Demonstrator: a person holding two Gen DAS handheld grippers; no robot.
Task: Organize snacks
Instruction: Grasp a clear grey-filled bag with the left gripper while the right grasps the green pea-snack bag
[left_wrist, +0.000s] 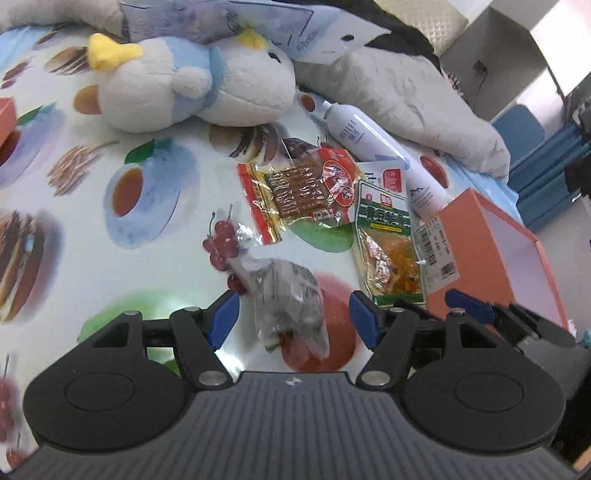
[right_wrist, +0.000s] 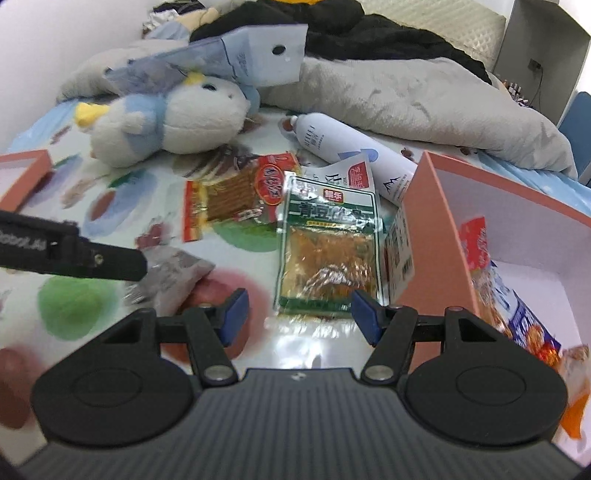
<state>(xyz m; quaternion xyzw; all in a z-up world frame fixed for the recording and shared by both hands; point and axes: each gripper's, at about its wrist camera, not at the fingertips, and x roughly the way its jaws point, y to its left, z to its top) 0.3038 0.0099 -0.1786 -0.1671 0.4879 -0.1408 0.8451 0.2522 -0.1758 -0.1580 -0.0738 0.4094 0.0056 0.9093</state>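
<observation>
A: Start at the left hand-held gripper (left_wrist: 293, 317) — what are its blue pads doing?

B: Spread apart and pressing on nothing. A clear crinkled snack bag (left_wrist: 286, 299) lies between them, its lower end reaching in past the fingertips, but neither pad touches it.

A: And the right hand-held gripper (right_wrist: 299, 314)?

B: Also released, nothing gripped. The green snack packet (right_wrist: 327, 254) lies flat just ahead of its fingertips, the bottom edge level with the pads and a little toward the right one.

A: Moving outward from there?

B: Left of the green packet and a little farther off lies a red snack packet (right_wrist: 236, 199) with a brown slab showing through its window. Tucked under the green packet's top edge is a white packet with a red label (right_wrist: 351, 173), and behind that a white spray bottle (right_wrist: 347, 147) on its side.

A: Where is the box?

B: An orange box (right_wrist: 436, 221) with a white inside stands just to the right of the right hand-held gripper — its near wall almost beside the right pad. Several bright snack packs (right_wrist: 517, 306) already lie in it.

A: What carries all this?

B: A bed sheet printed with fruit and teacups (left_wrist: 147, 229). Farther back sit a blue-and-white plush bird (left_wrist: 192, 81) and a grey blanket (right_wrist: 406, 96).

A: Can one gripper be seen from the other?

B: Yes — in the right wrist view the left tool's black finger reaches in from the left edge over the clear bag.
</observation>
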